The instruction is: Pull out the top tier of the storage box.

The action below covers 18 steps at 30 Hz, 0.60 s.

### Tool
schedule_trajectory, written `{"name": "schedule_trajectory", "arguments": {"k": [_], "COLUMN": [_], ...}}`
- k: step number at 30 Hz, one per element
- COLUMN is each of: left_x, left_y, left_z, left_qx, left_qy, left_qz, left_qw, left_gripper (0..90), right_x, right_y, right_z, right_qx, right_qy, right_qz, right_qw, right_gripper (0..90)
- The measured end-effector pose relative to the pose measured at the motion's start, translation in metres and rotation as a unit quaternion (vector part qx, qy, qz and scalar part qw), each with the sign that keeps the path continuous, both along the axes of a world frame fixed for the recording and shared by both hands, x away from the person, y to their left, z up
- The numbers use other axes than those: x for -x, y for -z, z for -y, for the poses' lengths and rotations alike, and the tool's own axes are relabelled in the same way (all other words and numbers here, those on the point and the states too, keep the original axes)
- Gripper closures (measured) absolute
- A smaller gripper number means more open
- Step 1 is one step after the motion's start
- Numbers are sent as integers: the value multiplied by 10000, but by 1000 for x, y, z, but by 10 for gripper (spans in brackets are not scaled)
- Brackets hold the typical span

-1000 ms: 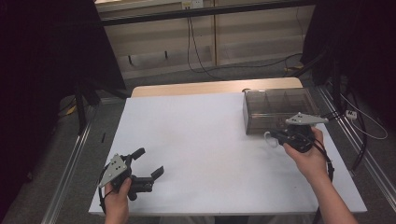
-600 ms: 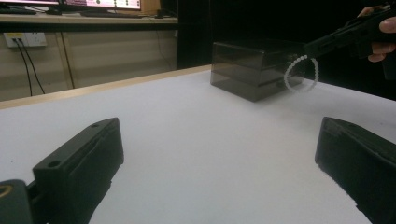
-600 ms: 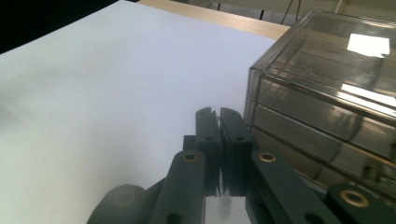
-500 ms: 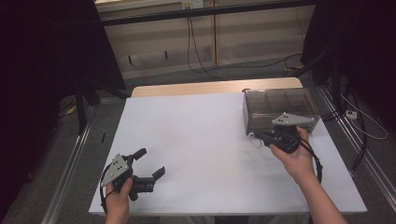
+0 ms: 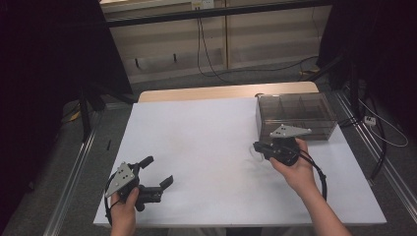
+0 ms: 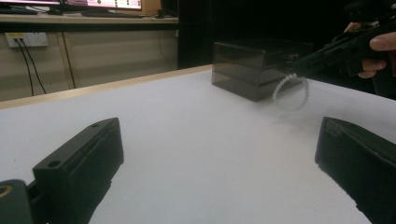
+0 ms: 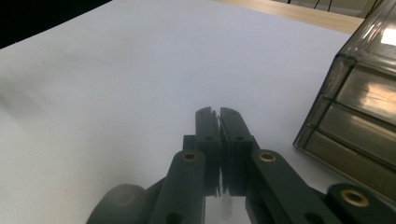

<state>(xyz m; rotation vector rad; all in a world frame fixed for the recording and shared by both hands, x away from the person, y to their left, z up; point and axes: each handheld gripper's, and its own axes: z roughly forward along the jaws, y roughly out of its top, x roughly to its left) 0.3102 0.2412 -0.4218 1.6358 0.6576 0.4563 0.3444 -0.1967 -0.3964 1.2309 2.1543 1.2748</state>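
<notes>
Right gripper [image 5: 259, 146], jaws clamped on a white beaded bracelet [image 6: 290, 92], has shifted left, away from the smoky translucent plastic drawer box [image 5: 297, 114]; the bracelet hangs above the white table [image 5: 196, 137], apparently extracted. Left gripper [image 5: 156, 171] unmoved near-left, jaws apart, empty.

No words, numbers or signs can be read anywhere. The bright screen strip at 11 o'clock in the left gripper view is too blurry.
</notes>
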Motion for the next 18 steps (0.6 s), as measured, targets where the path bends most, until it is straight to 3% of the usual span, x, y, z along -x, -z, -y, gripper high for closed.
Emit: {"name": "schedule_trajectory", "arguments": {"k": [18], "left_x": [0], "left_y": [1], "left_z": [1], "left_qx": [-21], "left_qy": [7], "left_qz": [-22], "left_qw": [10000], "left_gripper": [15], "right_x": [11], "right_y": [24], "right_z": [-2], "right_qx": [-216], "right_qy": [-193], "right_qz": [-268], "right_qw": [9992], "right_gripper": [877]}}
